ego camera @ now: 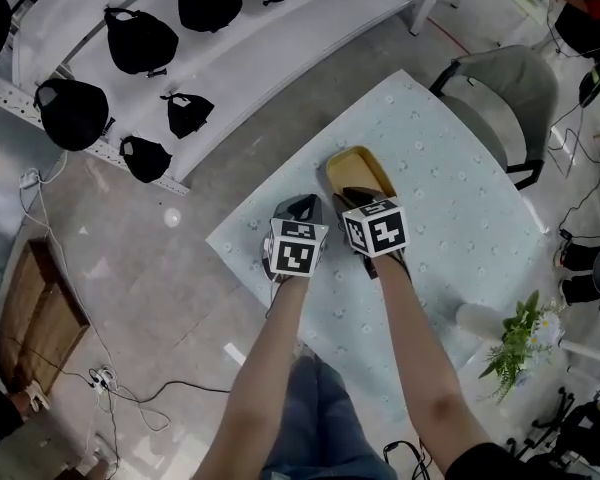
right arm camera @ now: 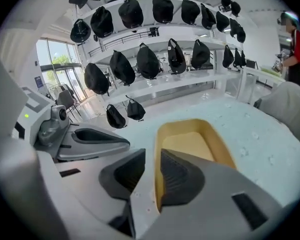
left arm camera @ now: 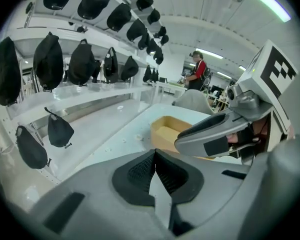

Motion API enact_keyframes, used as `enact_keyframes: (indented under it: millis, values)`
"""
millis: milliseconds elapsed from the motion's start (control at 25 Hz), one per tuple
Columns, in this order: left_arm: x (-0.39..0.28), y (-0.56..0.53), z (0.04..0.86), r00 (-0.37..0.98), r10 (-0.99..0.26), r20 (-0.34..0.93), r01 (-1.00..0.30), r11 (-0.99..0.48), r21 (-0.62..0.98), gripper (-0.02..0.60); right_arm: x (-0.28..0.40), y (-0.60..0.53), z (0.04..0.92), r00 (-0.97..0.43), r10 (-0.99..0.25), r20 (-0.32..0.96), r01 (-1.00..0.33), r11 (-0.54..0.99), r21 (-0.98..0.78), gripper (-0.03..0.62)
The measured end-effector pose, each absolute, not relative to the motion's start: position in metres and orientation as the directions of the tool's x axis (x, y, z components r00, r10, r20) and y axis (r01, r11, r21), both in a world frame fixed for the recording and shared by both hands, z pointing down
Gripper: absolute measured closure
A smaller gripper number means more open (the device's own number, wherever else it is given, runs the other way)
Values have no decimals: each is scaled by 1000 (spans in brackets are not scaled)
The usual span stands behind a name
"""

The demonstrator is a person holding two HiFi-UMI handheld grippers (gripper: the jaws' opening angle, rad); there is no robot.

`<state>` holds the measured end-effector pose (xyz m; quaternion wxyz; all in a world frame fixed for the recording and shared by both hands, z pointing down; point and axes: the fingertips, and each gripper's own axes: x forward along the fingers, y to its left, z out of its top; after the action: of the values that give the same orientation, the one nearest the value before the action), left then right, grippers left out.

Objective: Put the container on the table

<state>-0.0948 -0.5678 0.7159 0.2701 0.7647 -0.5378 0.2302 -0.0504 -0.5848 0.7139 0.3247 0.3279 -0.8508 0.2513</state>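
Observation:
A shallow tan container [ego camera: 358, 171] stands on the pale blue table [ego camera: 460, 198], near its far edge. My right gripper [ego camera: 360, 197] sits at the container's near end. In the right gripper view its jaws [right arm camera: 151, 156] are narrowly open. The container's [right arm camera: 192, 144] left wall lies in the gap beside the right pad [right arm camera: 177, 176], with bare table showing beside the left pad. My left gripper [ego camera: 302, 204] hovers just left of the container, apart from it. Its pads [left arm camera: 140, 171] are shut together on nothing. The container [left arm camera: 170, 129] shows beyond them, partly hidden by the right gripper [left arm camera: 215, 134].
A grey chair [ego camera: 510, 98] stands at the table's far right. A potted green plant [ego camera: 520, 340] and a white vase [ego camera: 477, 320] sit on the near right. White shelves with black bags [ego camera: 140, 38] run along the far left. Cables lie on the floor [ego camera: 120, 393].

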Motion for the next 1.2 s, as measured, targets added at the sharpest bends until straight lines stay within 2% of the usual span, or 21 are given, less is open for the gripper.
enact_keyframes:
  millis: [280,440,680,880,1080,1200]
  values:
    - [-89,-568,703,327,-713,621,-943,-294,159,574,-49,-584,704,-571,-419,706,-729,654,-202,511]
    - [-91,-570,679,326,-741,587,-943,-301,145,574,-42,-587,673,-577,-481,660,-748,637,-189,511]
    - [-97,-563,594,318,-815,484,-945,-313,94,574,-18,-579,571,-604,-650,461,-787,580,-212,518]
    - [-102,-543,497,309,-878,364,-948,-313,50,574,14,-549,474,-575,-766,286,-818,542,-195,573]
    - [-91,-503,395,363,-920,150,-930,-369,-13,574,45,-507,394,-579,-808,106,-813,564,-142,594]
    - [-86,-471,356,369,-927,68,-926,-373,-63,574,64,-482,365,-566,-824,33,-820,558,-130,595]
